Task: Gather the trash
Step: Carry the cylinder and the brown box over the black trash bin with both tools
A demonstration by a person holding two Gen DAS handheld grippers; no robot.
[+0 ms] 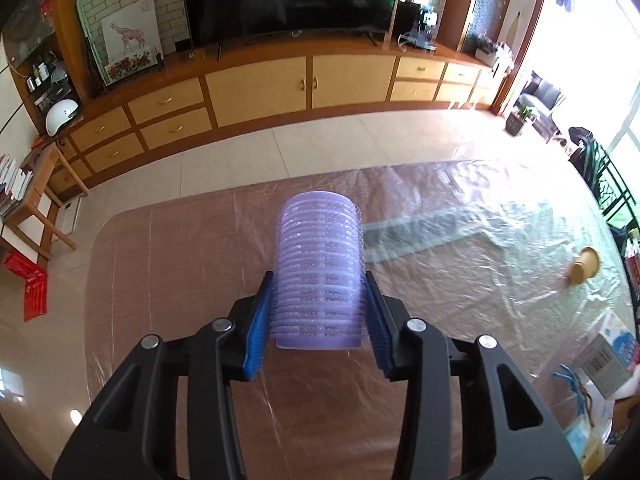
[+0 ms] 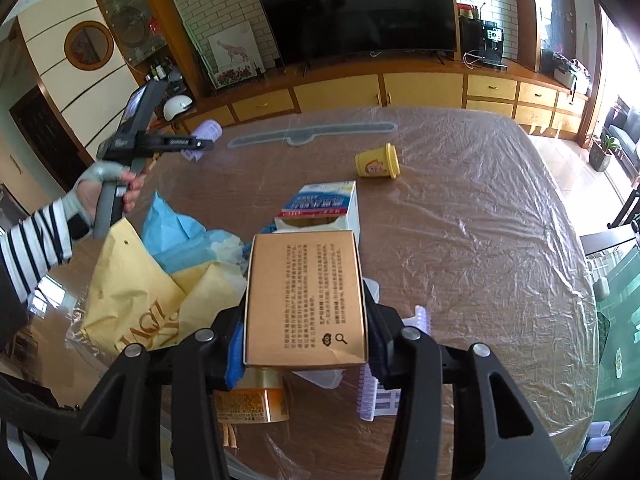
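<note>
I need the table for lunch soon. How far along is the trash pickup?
Nothing looks binned yet; no bin is in view. In hand: the left tool grips a purple roller, the right tool a gold box. Left on the table: yellow cup, blue-white box, yellow bag, blue paper.
</note>
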